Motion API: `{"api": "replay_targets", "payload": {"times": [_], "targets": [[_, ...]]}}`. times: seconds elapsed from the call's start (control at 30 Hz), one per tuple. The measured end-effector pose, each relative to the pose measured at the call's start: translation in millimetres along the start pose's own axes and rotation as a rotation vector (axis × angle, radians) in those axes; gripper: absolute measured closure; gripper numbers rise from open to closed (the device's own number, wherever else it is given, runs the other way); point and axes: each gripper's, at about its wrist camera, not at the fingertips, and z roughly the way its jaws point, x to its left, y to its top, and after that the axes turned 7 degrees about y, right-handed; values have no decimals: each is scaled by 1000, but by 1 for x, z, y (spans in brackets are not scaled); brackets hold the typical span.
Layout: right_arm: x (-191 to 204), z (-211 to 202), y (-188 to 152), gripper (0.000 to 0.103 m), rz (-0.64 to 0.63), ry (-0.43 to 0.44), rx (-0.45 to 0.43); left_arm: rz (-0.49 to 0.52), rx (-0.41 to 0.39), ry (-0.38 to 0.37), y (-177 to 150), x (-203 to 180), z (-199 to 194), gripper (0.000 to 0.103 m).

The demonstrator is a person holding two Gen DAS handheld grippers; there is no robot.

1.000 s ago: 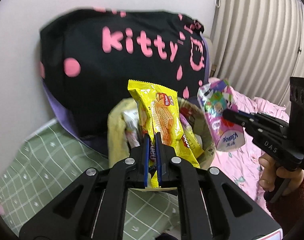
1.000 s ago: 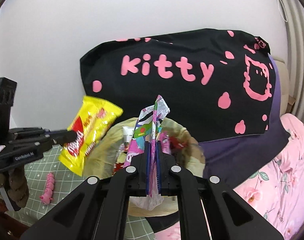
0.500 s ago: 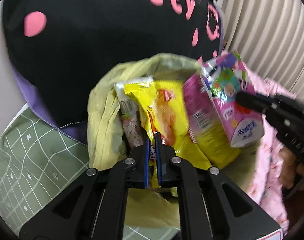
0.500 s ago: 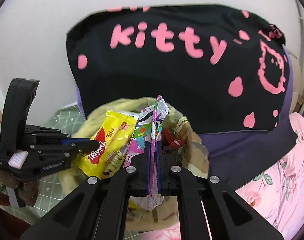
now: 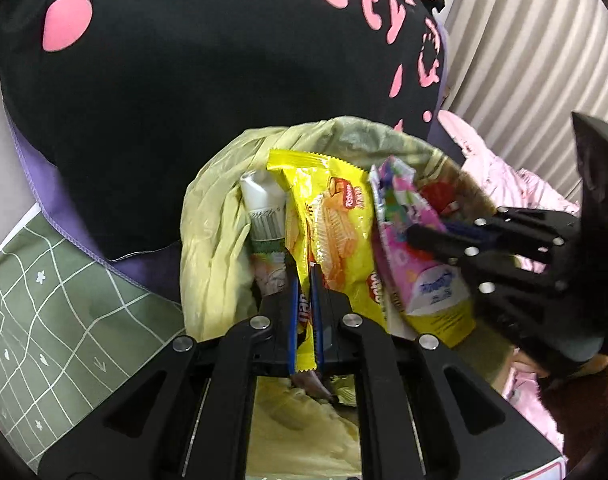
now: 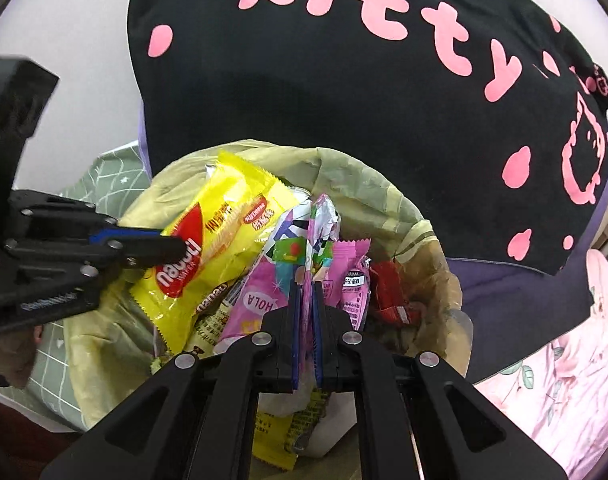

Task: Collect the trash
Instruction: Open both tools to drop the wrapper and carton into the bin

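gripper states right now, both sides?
Left gripper: closed on the yellow wafer wrapper, over the bin bag.
Right gripper: closed on the pink snack packet.

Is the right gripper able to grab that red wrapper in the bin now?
Probably not yet. The right gripper is shut on the pink wrapper, so its jaws are full. The red wrapper lies uncovered just beside it in the bin bag.

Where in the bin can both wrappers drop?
Little room. The bin bag is packed with wrappers in the middle. Bare liner shows only along its left wall beside the yellow wafer wrapper, and by the far rim behind the pink wrapper.
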Motion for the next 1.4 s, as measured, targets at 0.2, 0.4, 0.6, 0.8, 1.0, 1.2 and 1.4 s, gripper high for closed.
{"api": "replay_targets", "payload": {"times": [0.2, 0.4, 0.6, 0.8, 1.0, 1.2, 1.4], "targets": [[-7, -9, -5, 97, 56, -33, -23, 29, -28, -24, -2, -9, -16, 97], [-8, -12, -6, 97, 131, 7, -46, 21, -27, -39, -1, -2, -19, 97], [-2, -5, -4, 97, 177, -35, -44, 57, 17, -66, 2, 3, 2, 97], [-5, -18, -11, 97, 279, -50, -81, 65, -7, -155, 7, 15, 4, 97], [11, -17, -16, 96, 345, -133, -68, 86, -21, -245, 3, 27, 6, 97], [22, -15, -13, 96, 308, -201, -37, 57, -10, -267, -4, 40, 0, 93], [24, -21, -17, 58, 265, -173, -59, 29, -77, -230, -11, 40, -22, 70]]}}
